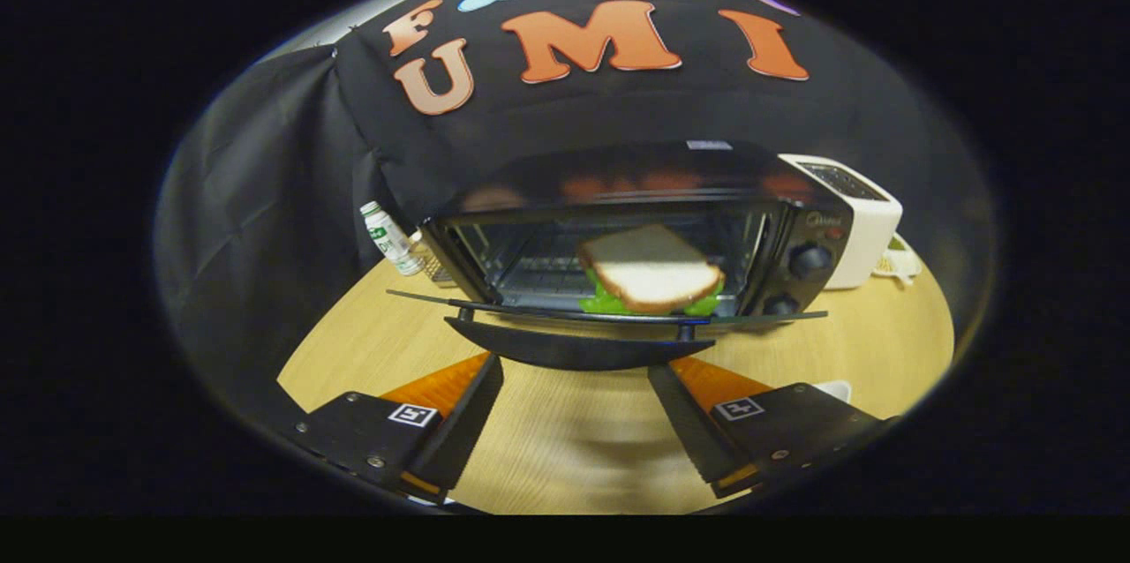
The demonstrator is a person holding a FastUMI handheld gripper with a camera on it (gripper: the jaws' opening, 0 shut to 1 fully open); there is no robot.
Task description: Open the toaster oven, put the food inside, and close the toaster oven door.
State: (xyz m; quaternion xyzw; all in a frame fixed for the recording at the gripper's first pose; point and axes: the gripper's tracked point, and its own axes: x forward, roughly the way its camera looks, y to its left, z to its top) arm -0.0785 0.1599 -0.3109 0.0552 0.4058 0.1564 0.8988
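Note:
A black toaster oven (794,236) stands on the wooden table (865,342) just ahead of me, its door (609,316) folded down flat toward me with its curved handle (578,351) in front. Inside, on the rack, lies a sandwich (649,272) of white bread with green lettuce sticking out below. My gripper (574,386) is open, its two fingers spread wide just under and behind the door handle, touching nothing. Two round knobs sit on the oven's right panel.
A white pop-up toaster (861,223) stands right of the oven, with a small pale item beside it. A small white bottle with a green label (388,236) stands left of the oven against the black cloth wall.

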